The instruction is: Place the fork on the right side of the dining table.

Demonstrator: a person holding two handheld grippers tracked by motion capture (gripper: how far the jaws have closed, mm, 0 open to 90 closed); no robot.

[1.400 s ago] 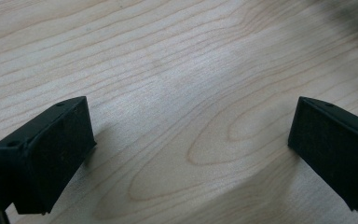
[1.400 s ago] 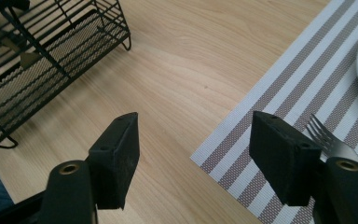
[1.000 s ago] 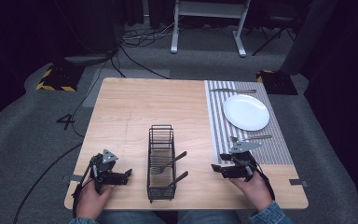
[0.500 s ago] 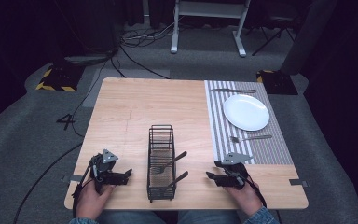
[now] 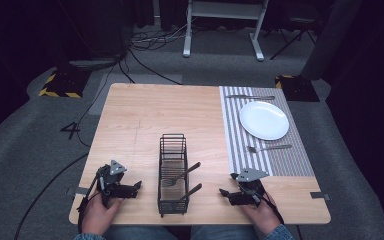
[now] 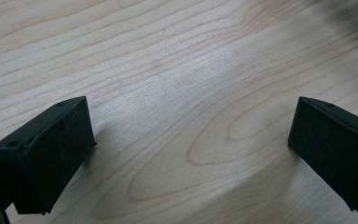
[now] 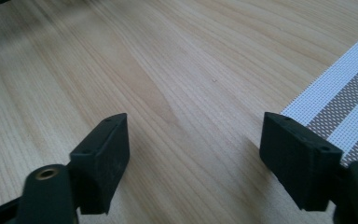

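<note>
The left gripper (image 5: pixel 135 187) rests on the table (image 5: pixel 145 115), jaws wide apart, empty. One wire rack (image 5: pixel 173 172) holds two utensils. The right gripper (image 5: pixel 223 193), jaws spread, holds nothing. One mat (image 5: pixel 280 160) carries one plate (image 5: pixel 263 120), one fork (image 5: pixel 269 148) and one knife (image 5: pixel 250 96).

A light wooden table (image 5: pixel 150 120) stands on grey carpeted floor (image 5: pixel 40 150) in a dim room with dark surroundings. Beyond the table's far edge, a white metal frame (image 5: pixel 222 20), possibly the base of a desk, rests on two feet. Black cables (image 5: pixel 145 55) trail across the floor. Yellow-and-black hazard-striped pads (image 5: pixel 60 85) lie near both far corners.
</note>
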